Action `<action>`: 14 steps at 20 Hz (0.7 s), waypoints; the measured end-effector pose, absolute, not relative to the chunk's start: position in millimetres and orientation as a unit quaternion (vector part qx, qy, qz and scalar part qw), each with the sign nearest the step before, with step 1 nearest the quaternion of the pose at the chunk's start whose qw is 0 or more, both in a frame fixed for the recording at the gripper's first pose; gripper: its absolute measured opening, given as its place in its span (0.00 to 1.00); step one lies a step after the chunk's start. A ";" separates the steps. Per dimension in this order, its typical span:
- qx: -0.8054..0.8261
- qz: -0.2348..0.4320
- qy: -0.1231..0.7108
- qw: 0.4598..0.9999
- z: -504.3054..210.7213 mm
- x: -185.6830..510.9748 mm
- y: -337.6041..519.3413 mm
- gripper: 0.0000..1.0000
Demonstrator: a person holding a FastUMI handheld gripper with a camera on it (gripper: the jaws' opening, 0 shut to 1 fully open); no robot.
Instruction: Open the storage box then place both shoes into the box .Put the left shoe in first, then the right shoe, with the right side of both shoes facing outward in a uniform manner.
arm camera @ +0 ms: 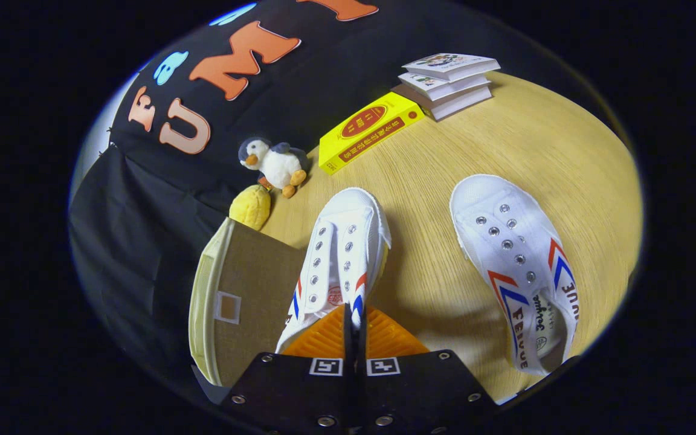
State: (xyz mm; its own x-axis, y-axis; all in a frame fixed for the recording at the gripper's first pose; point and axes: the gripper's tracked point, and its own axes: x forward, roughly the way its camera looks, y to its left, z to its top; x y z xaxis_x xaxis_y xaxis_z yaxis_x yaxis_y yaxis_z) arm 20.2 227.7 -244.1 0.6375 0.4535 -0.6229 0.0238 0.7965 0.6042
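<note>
Jaws (pixel 354 314) pinched on the lifted shoe (pixel 342 254), beside the storage box (pixel 245 302)

Both sneakers (pixel 342 254) (pixel 520 266) are white with red and blue chevron stripes; the storage box (pixel 245 302) is brown with cream edges.

My claw (pixel 354 320) has its fingers closed on the near sneaker.

My gripper (pixel 354 314) has its fingers pinched on the near shoe (pixel 341 254), which points to twelve o'clock. The storage box (pixel 245 296) sits just at its nine o'clock. The other shoe (pixel 520 266) lies at three o'clock on the table (pixel 505 151). At eleven o'clock stands a toy penguin (pixel 275 163); a boxed carton (pixel 369 130) and stacked books (pixel 447 81) lie toward one.
</note>
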 end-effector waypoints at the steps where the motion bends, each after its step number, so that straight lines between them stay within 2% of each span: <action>1: 0.290 0.123 0.398 0.862 -232.1 20.2 227.9 0.00; 10: 0.272 0.139 0.310 0.900 -120.8 10.8 288.2 0.00; 14: 0.276 0.159 0.304 0.898 -101.1 5.2 341.7 0.00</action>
